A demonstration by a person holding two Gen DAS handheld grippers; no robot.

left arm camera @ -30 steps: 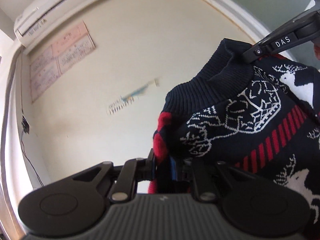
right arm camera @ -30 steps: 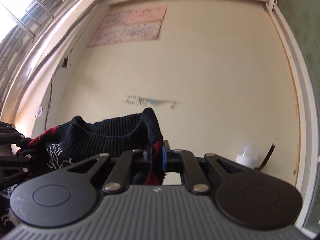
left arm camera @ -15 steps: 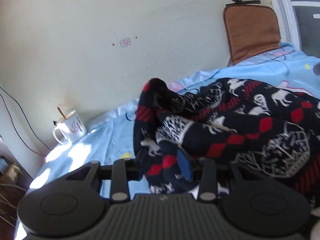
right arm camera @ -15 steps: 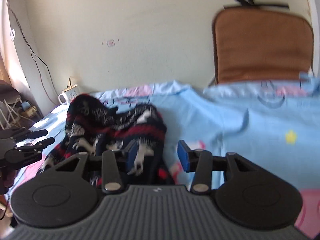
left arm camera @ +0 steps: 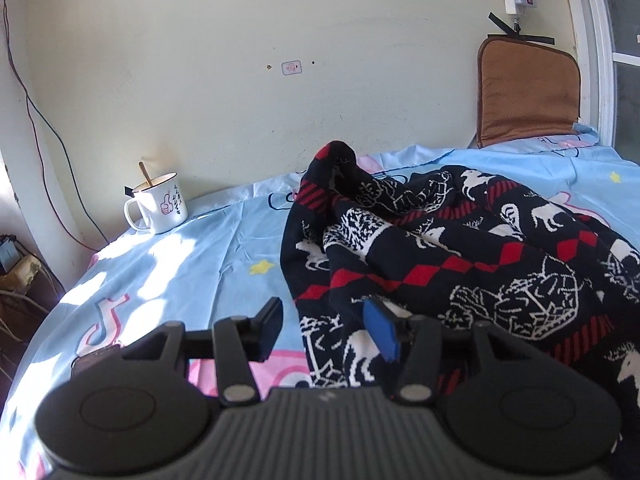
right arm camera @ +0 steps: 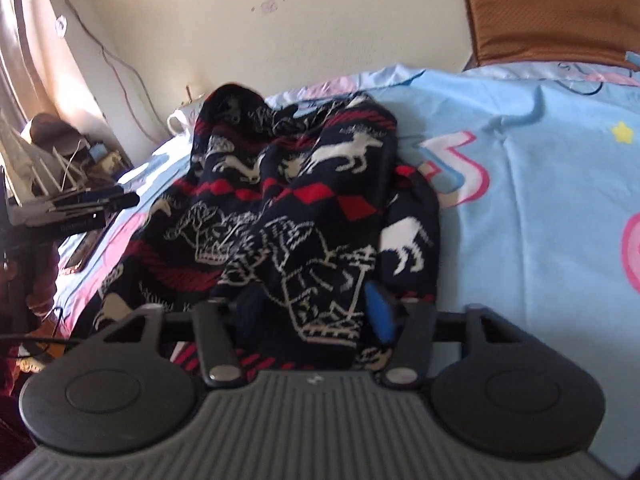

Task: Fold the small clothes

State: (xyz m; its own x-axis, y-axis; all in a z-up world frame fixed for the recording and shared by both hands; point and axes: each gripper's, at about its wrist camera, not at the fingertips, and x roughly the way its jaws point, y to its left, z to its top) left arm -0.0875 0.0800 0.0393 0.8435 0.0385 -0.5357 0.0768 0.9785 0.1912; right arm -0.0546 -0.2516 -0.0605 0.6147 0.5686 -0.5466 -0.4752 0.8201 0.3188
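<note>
The left hand-held gripper [left arm camera: 326, 330], its jaws just opened and spread, has the sweater [left arm camera: 460, 248] edge loose between them, right of centre on the bed [left arm camera: 192, 264]. The right hand-held gripper [right arm camera: 316, 312], jaws just closing, straddles a knit fold; whether they pinch it, I cannot tell. At left, a mug [left arm camera: 158, 208] holds a stick.

The right wrist view is blurred throughout, so the knit figures on the sweater [right arm camera: 304, 200] smear together. The sweater hides most of the mug [right arm camera: 182, 118] there; only a handle and a bit of rim show. The clutter [right arm camera: 60, 152] at the left edge is too soft to identify. In the left wrist view the sweater runs off the right edge, and the gripper body covers its near hem and the bed sheet [left arm camera: 192, 264] beneath.
</note>
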